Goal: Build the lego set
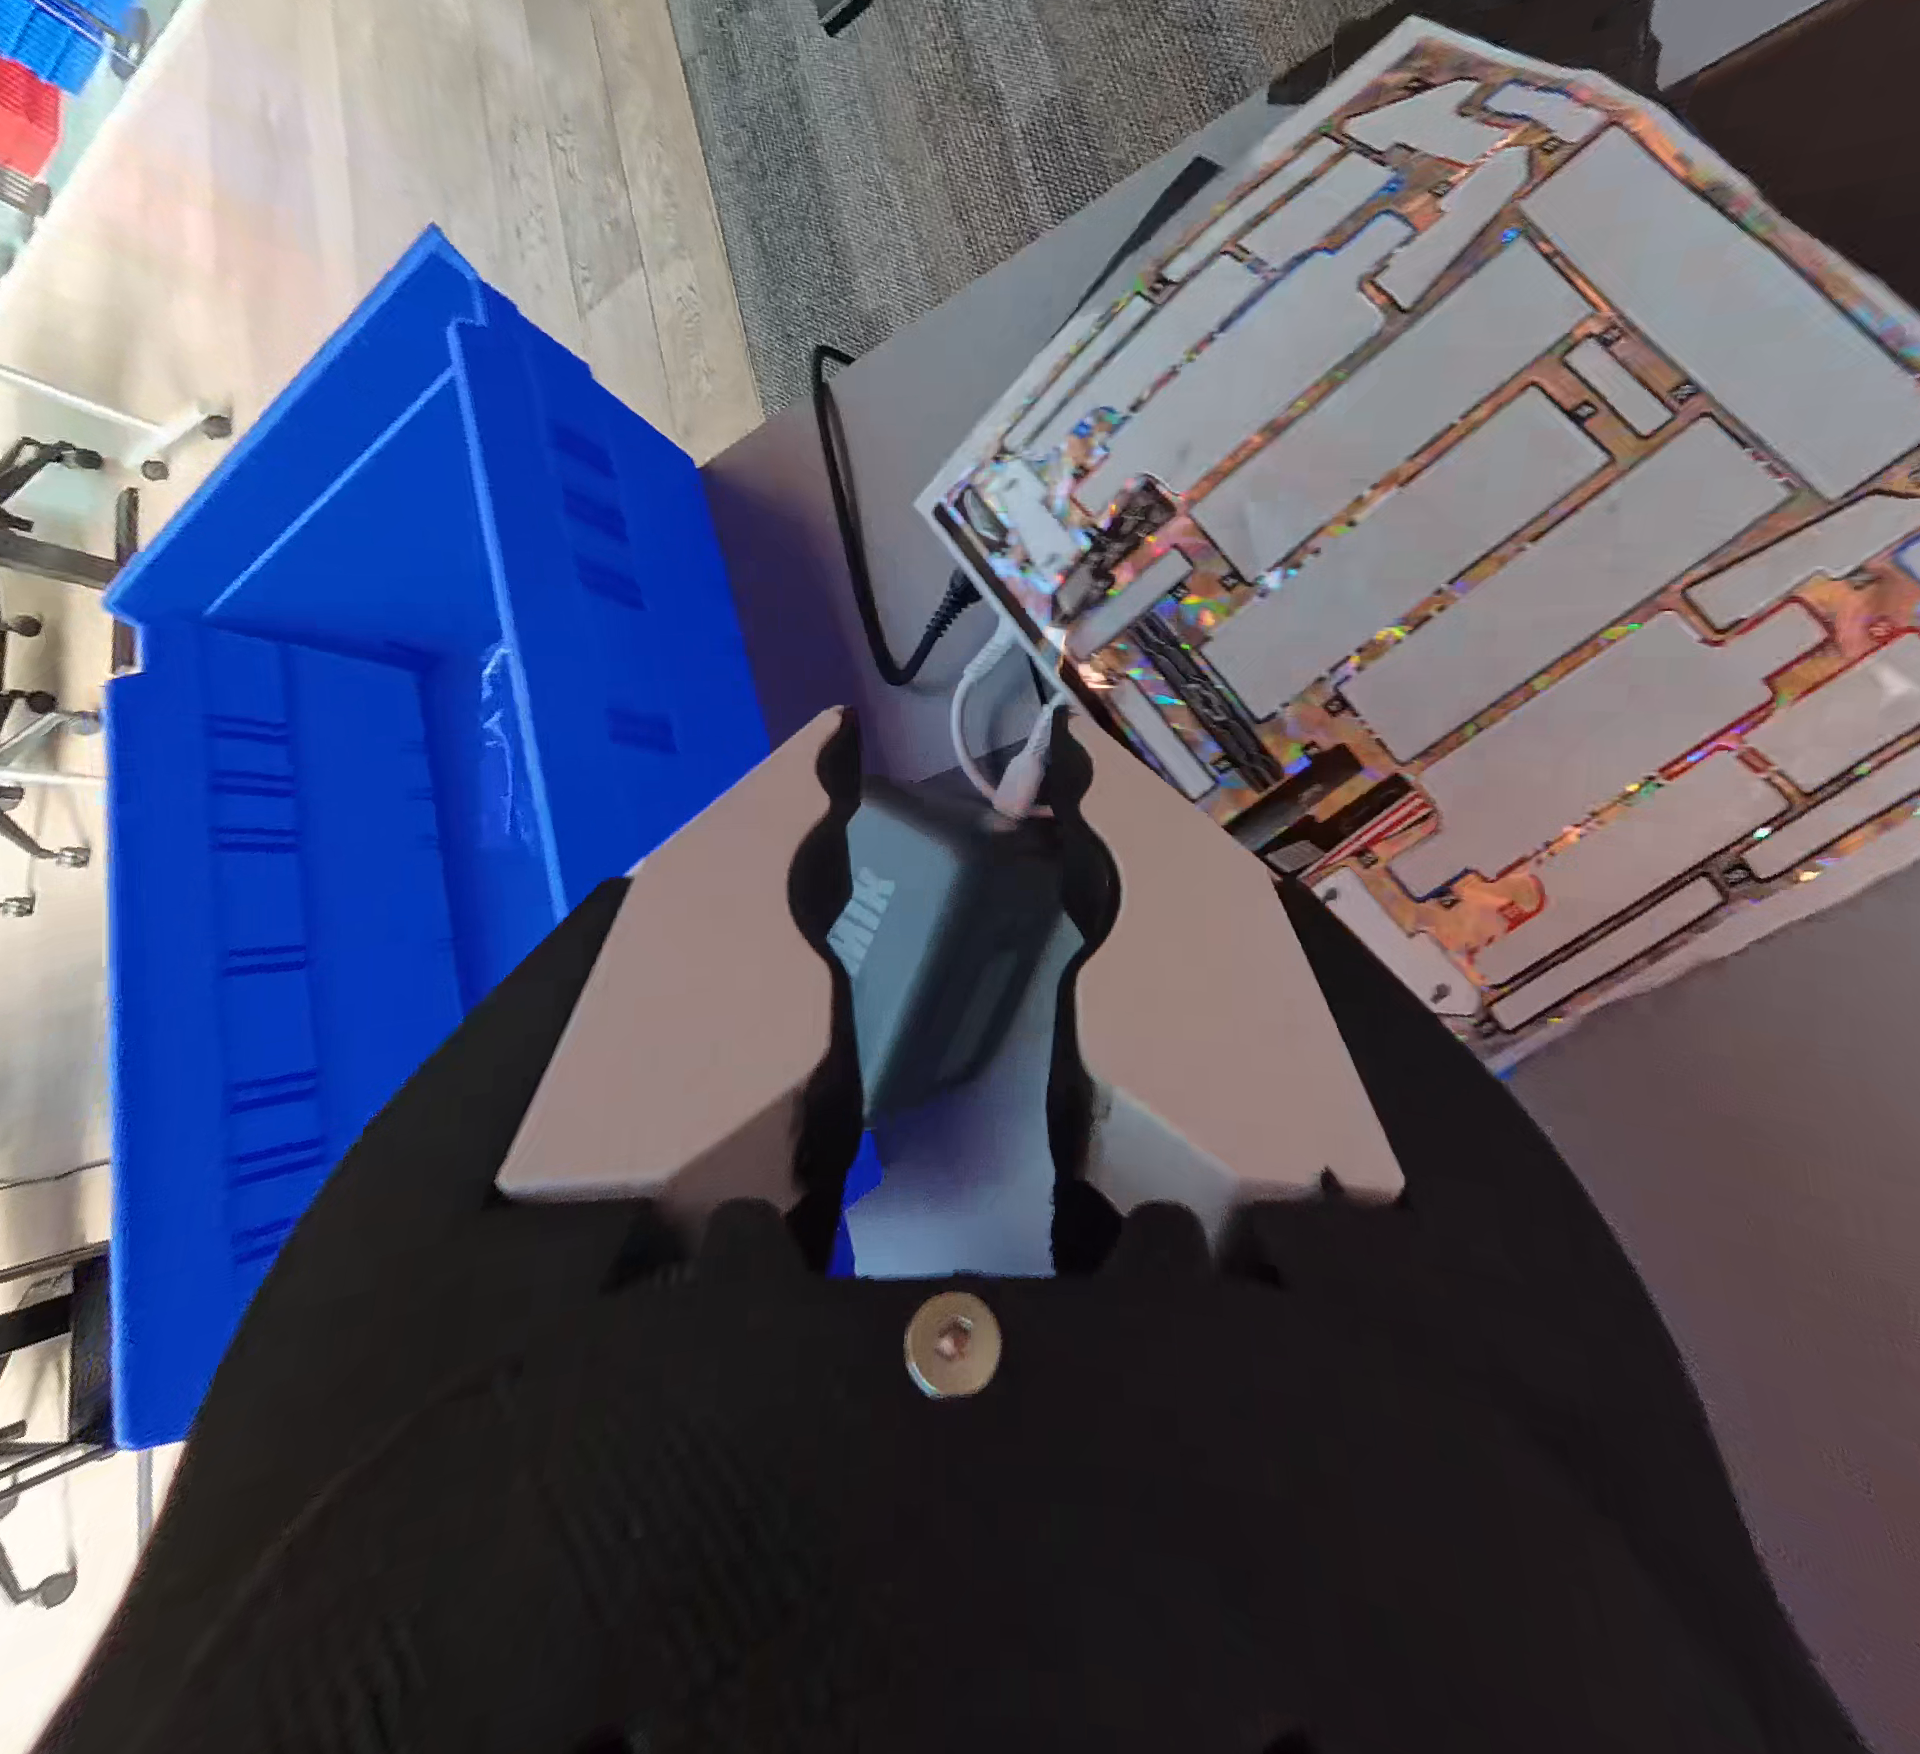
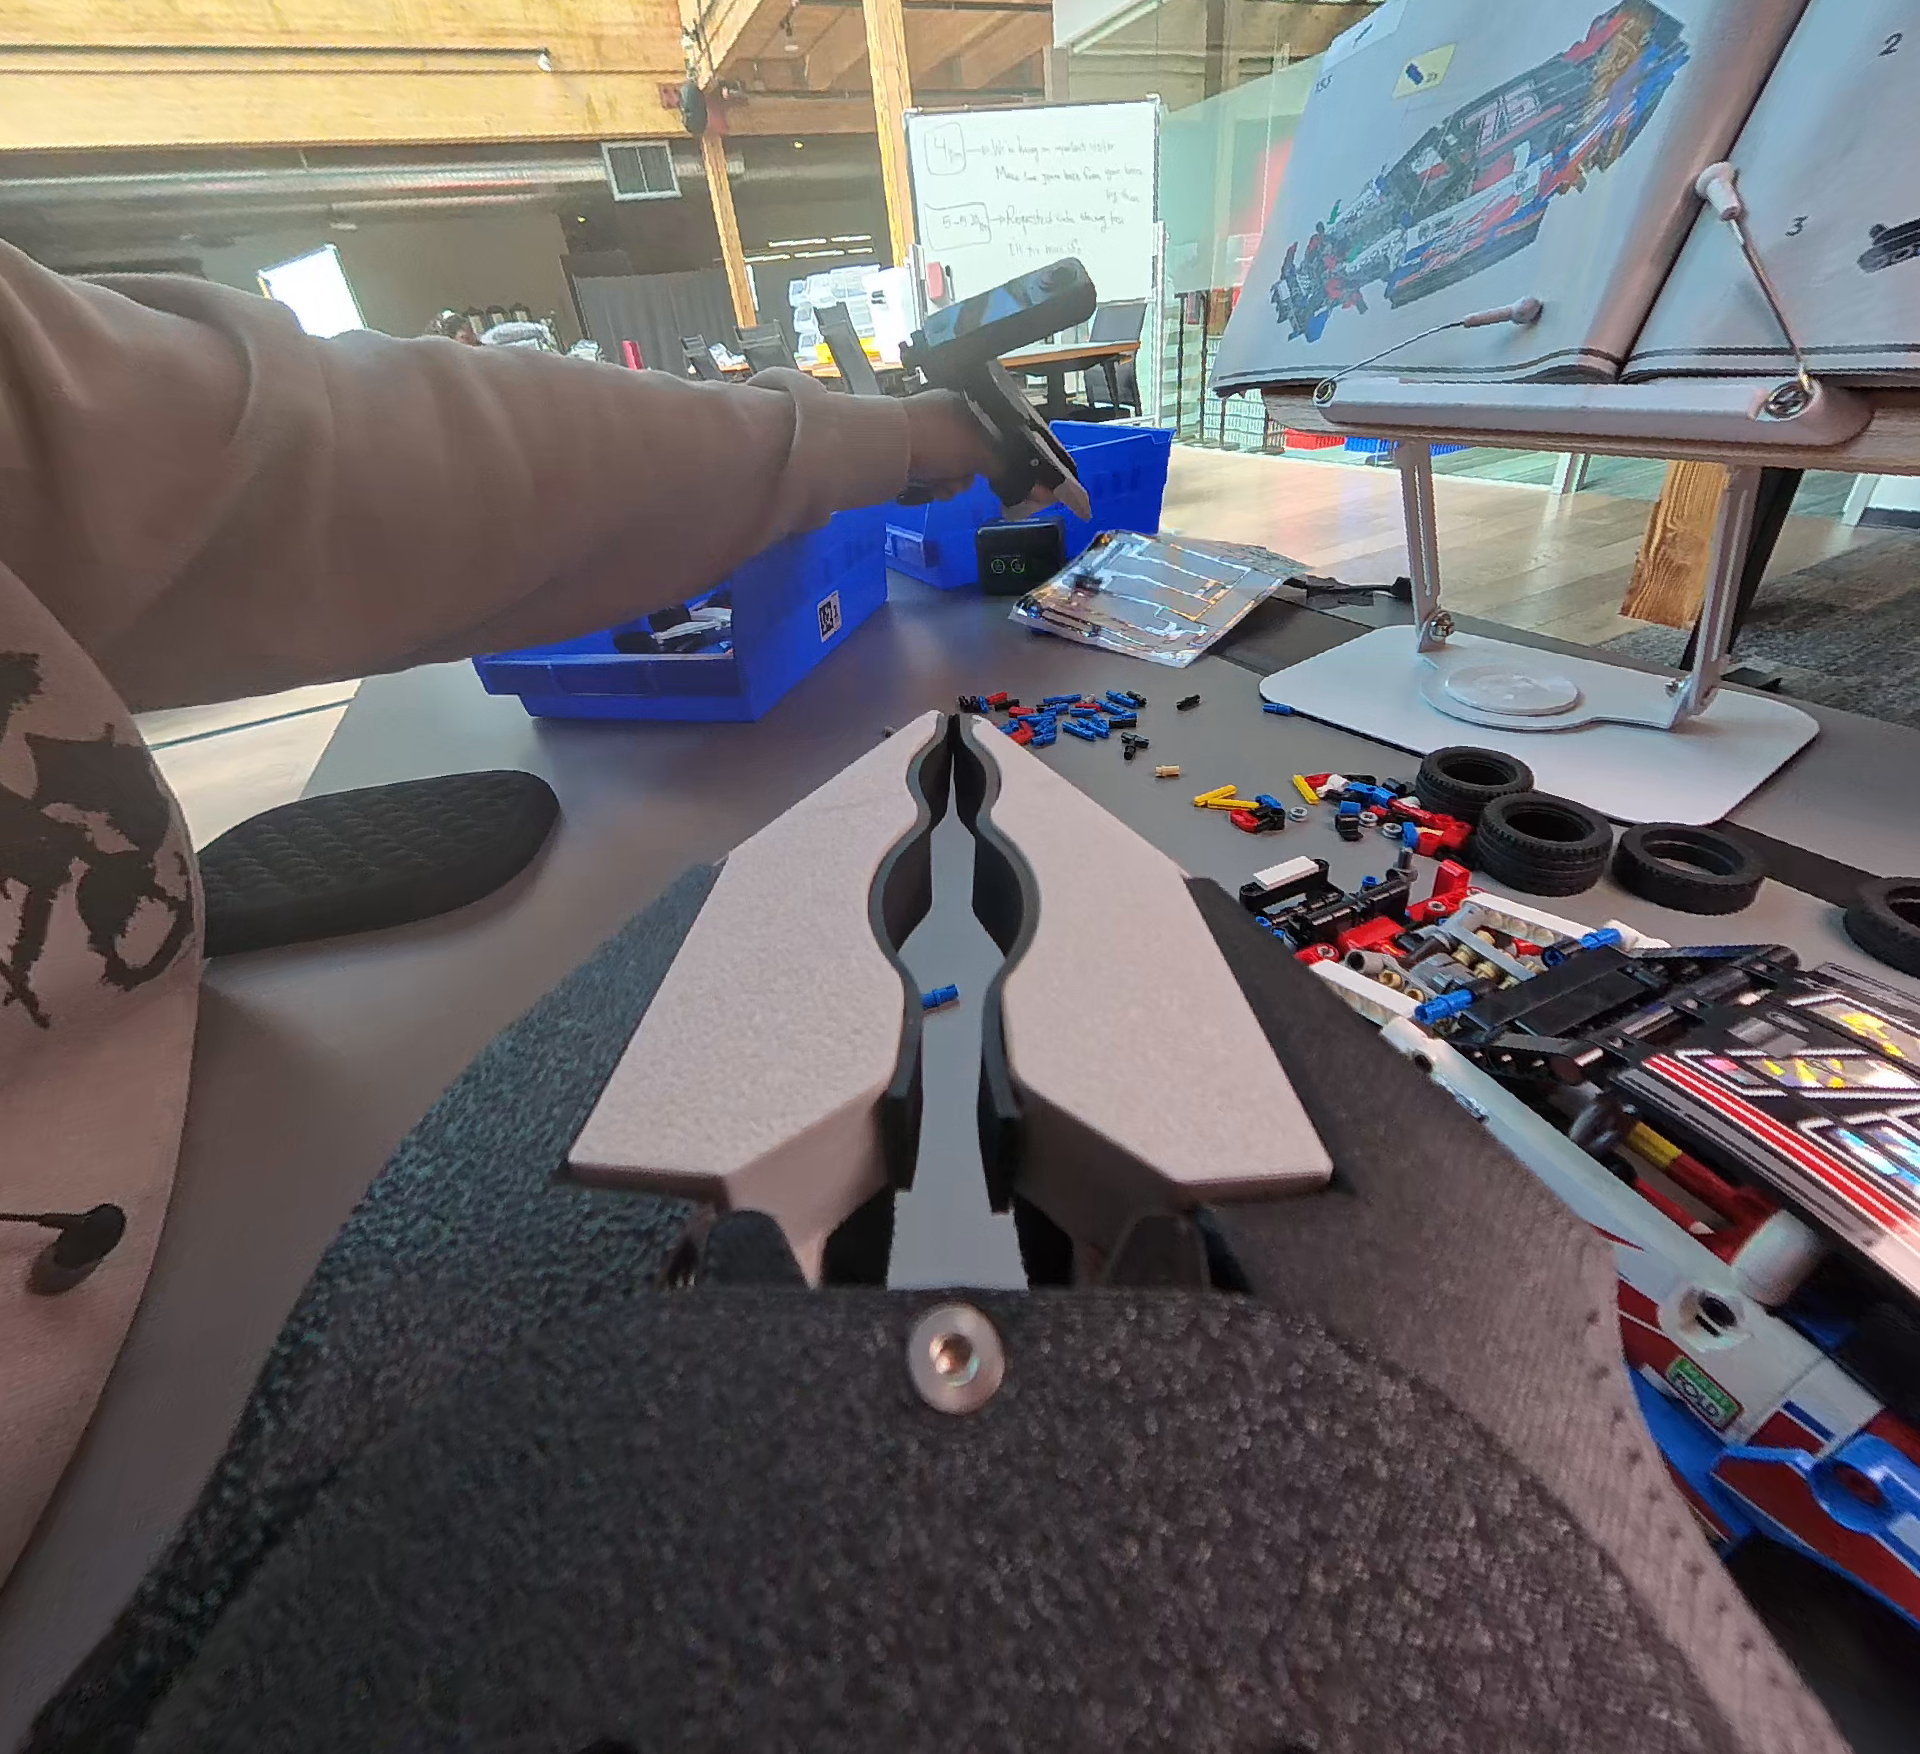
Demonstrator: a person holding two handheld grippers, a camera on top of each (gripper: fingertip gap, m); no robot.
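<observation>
At the far left of the table a sleeve (image 2: pixel 468 457) stretches out, carrying the left gripper (image 2: pixel 1075 504) past the blue bins (image 2: pixel 790 634) to a small black box (image 2: pixel 1018 558) with two cables plugged in. Seen from its own camera, that gripper (image 1: pixel 951 748) has its fingers apart, one on each side of the box (image 1: pixel 935 956), touching nothing that I can make out. Just beside the box lies a used sticker sheet (image 2: pixel 1153 598), shiny and mostly peeled.

In the middle, the right gripper (image 2: pixel 953 728) hovers low over the table with its tips together and nothing clamped; a loose blue pin (image 2: pixel 938 996) lies on the tabletop, seen through the gap between the fingers. Beyond the tips sits a scatter of small pins (image 2: pixel 1070 722).

To the right are more loose parts (image 2: pixel 1340 805), four tyres (image 2: pixel 1543 837), and the car (image 2: pixel 1662 1081) itself, largely built and stickered. Behind it the manual (image 2: pixel 1507 177) stands open on a stand (image 2: pixel 1538 717).

I judge building is paused: the left hand seems busy with the box, not with bricks. The page appears to call for a blue pin, so the next move likely needs the right gripper to open, pinch one cleanly from the table, and the left to come back and steady the car.
</observation>
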